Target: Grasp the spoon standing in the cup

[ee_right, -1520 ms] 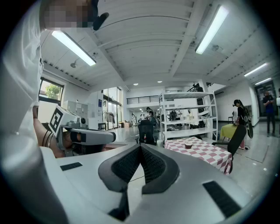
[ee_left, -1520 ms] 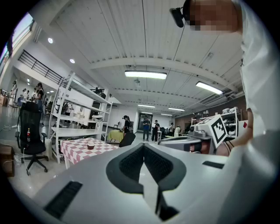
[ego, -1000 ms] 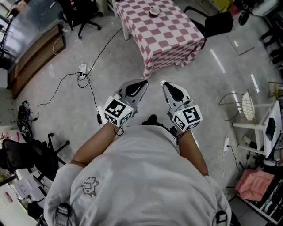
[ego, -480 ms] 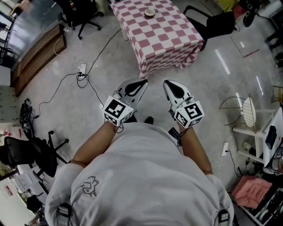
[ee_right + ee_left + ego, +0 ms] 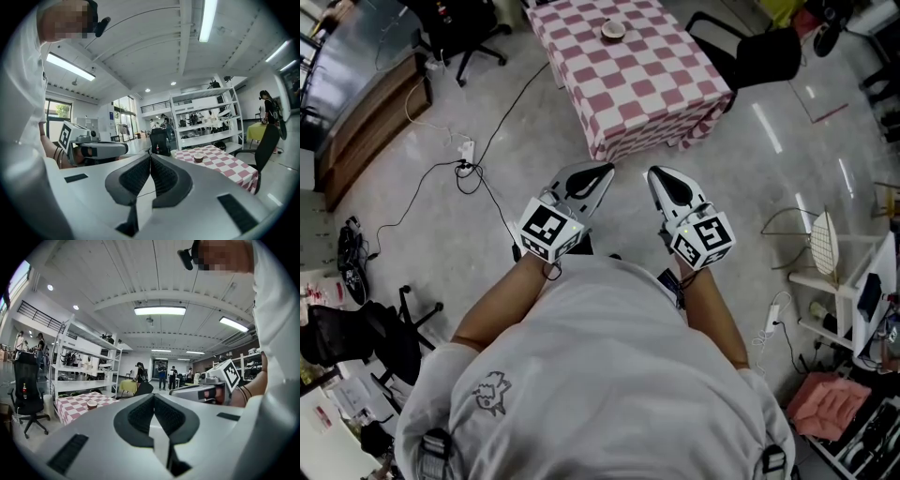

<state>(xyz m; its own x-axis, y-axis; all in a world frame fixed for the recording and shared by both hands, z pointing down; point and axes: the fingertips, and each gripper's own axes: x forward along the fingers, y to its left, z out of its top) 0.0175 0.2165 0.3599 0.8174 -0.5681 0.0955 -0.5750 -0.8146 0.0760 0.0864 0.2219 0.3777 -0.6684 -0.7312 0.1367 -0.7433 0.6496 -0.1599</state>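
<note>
A small cup (image 5: 613,30) stands on a table with a red-and-white checked cloth (image 5: 647,94), far ahead of me at the top of the head view. The cup is too small for me to make out a spoon in it. My left gripper (image 5: 600,172) and right gripper (image 5: 660,174) are held side by side in front of my chest over bare floor, well short of the table, both shut and empty. In the left gripper view the cup (image 5: 92,404) is far off at the left. The right gripper view has the cup (image 5: 198,157) to the right of the shut jaws.
A black office chair (image 5: 750,52) stands right of the table, another (image 5: 455,28) at its far left. Cables and a power strip (image 5: 467,155) lie on the floor at left. A wire rack (image 5: 825,234) stands at right. Shelving (image 5: 79,369) rises behind the table.
The table and cup have slid slightly up and left in the head view as I step forward. Both grippers stay shut in the same pose.
</note>
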